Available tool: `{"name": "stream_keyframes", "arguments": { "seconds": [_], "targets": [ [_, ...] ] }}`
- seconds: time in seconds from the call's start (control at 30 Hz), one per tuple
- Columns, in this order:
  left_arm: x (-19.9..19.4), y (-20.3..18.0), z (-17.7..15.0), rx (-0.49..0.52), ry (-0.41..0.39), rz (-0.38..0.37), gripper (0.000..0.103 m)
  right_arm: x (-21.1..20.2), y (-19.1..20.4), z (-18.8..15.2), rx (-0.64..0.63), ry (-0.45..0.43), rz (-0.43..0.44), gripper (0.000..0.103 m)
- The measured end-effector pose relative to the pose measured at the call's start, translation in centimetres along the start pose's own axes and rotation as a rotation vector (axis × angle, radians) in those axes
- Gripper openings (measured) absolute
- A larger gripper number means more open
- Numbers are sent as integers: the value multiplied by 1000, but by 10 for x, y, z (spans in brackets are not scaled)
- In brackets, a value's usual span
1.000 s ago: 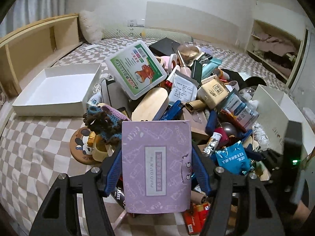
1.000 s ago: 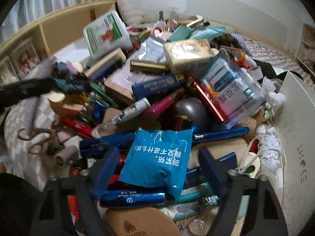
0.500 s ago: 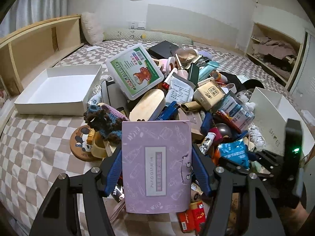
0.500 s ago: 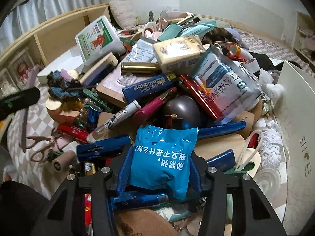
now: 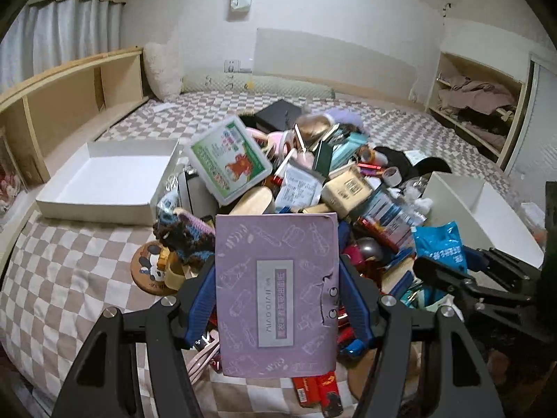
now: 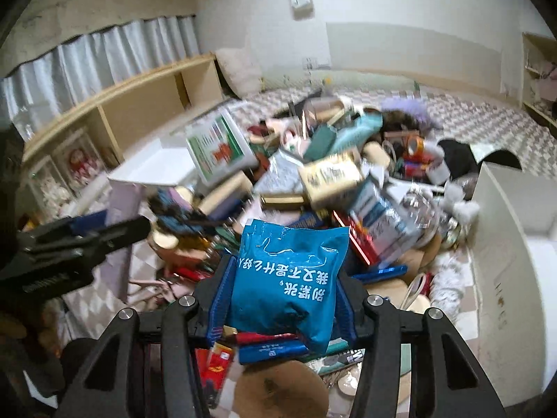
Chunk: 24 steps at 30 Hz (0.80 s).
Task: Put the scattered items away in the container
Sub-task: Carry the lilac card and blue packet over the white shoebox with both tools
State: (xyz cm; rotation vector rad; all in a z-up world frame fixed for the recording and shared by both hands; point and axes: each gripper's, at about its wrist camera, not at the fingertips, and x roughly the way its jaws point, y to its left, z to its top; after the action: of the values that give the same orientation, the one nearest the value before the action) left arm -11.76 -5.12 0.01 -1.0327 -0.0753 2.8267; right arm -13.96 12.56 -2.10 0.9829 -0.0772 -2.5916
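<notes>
Checked bedding covered the bed [image 5: 62, 278], which carried a dense heap of small household items [image 5: 313, 188] across its middle, with an open white box [image 5: 104, 188] toward its left edge and a second white box [image 6: 504, 209] toward its right edge. Left gripper [image 5: 276, 299]: jaws clamped on the long sides of a flat lilac card packet [image 5: 278, 292], held above the near edge of the heap. Right gripper [image 6: 283, 296]: jaws pressed on both sides of a blue foil sachet [image 6: 289, 278], likewise clear of the heap. Handling, as judged: the packet appeared light and fairly stiff but torn at one side, so a grip across its width at mid-length suited it; the sachet appeared soft, light and slick, liable to crumple or slip, and best pinched across its lower half, away from the sealed edges
</notes>
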Motion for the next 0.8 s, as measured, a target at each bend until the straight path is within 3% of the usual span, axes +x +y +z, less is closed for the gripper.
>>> {"name": "stream_keyframes", "arguments": {
  "seconds": [0.43,0.8],
  "targets": [
    [-41,-30,11,21,-85,-21,65,-66,-7,19,13,-108,18,53],
    [-47,-74,27,61,-113,-74,65,-109,-40,19,50,-170,-36,53]
  ]
}}
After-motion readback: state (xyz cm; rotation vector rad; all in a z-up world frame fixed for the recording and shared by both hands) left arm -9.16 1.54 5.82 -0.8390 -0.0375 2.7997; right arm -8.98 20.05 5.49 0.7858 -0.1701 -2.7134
